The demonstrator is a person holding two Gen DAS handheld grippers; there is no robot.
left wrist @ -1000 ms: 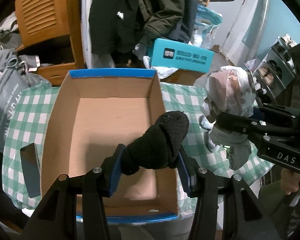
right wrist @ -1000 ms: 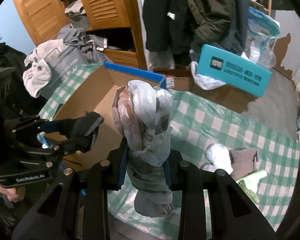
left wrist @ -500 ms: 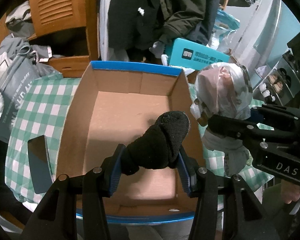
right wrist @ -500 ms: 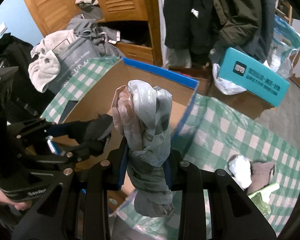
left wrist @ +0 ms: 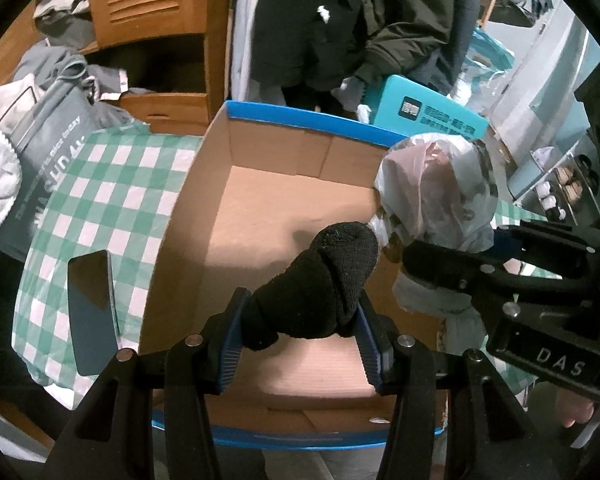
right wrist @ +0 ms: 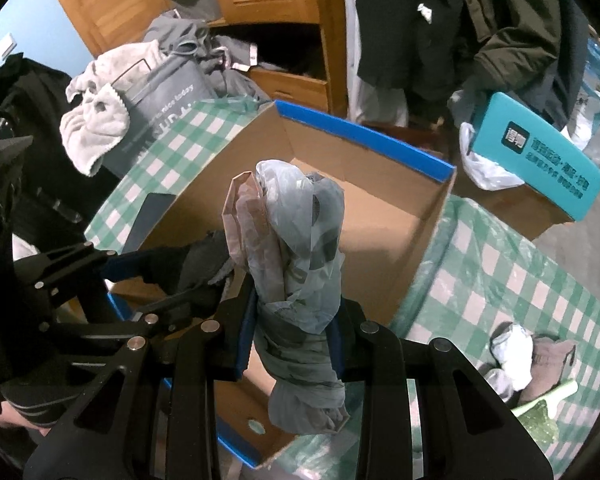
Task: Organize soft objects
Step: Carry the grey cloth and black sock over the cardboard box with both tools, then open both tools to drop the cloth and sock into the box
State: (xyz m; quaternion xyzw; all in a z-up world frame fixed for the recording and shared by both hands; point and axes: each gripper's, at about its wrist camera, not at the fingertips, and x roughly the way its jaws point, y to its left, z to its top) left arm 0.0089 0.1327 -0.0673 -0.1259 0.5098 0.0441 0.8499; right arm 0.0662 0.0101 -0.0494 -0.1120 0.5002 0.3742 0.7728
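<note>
Left tool point(left wrist: 300, 332): closed on a rolled black sock point(left wrist: 320, 292); both blue pads press its sides, and the roll sticks out forward past the fingertips.
Left tool pose: pitched steeply down, held above the near half of the open cardboard box point(left wrist: 260, 216), which sits on the checked worktop point(left wrist: 100, 200).
Right tool point(right wrist: 290, 336): closed narrowly on a bundle of thin plastic bags point(right wrist: 292, 248), gripped at its waist with 1 end above the pads and a knotted end hanging below.
Right tool pose: also pitched steeply down, just beside the left tool, near the box's right wall.
Step in hand: judged to be placing both soft items into the box.
Method: bring each item fully inside the walls, lower it close to the floor, then part the pads; keep the 2 tools apart so neither snags the other's load.
Caution: the plastic may cling to a pad on release.
</note>
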